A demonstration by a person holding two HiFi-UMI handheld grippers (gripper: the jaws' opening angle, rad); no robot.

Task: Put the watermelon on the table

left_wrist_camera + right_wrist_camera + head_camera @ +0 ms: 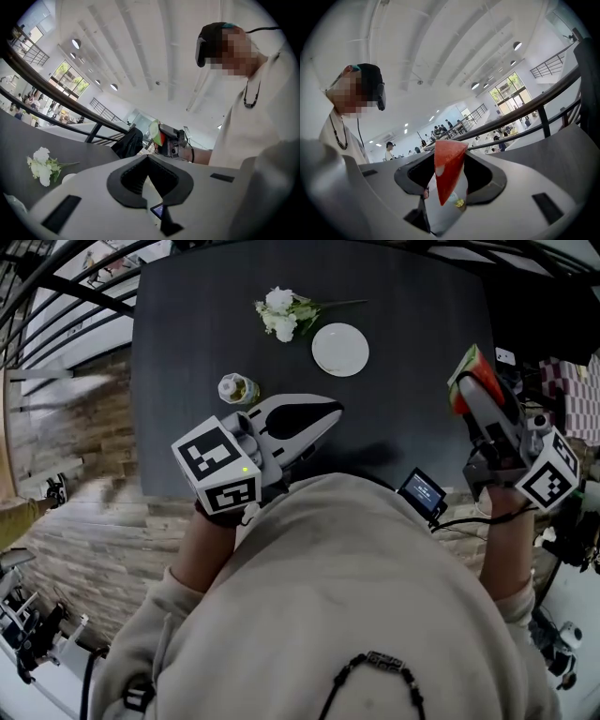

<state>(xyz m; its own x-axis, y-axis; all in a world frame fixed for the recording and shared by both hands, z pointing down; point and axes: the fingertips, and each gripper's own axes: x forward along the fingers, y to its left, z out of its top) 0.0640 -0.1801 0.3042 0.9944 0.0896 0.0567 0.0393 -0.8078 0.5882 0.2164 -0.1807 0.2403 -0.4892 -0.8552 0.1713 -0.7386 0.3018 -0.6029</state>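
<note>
The watermelon slice (474,374), red with a green rind, is clamped in my right gripper (472,382) above the right edge of the dark table (187,334). In the right gripper view the red wedge (447,164) stands upright between the jaws, which are shut on it. From the left gripper view, the slice (158,136) and the right gripper (172,143) show in the air across from it. My left gripper (330,411) hovers over the table's near middle. Its jaws meet at the tip (148,157) with nothing in them.
On the table lie a bunch of white flowers (281,313), a white plate (340,349) and a small jar (237,388) just left of the left gripper. A small lit screen (422,491) sits at the near edge. A dark railing (56,296) runs along the left.
</note>
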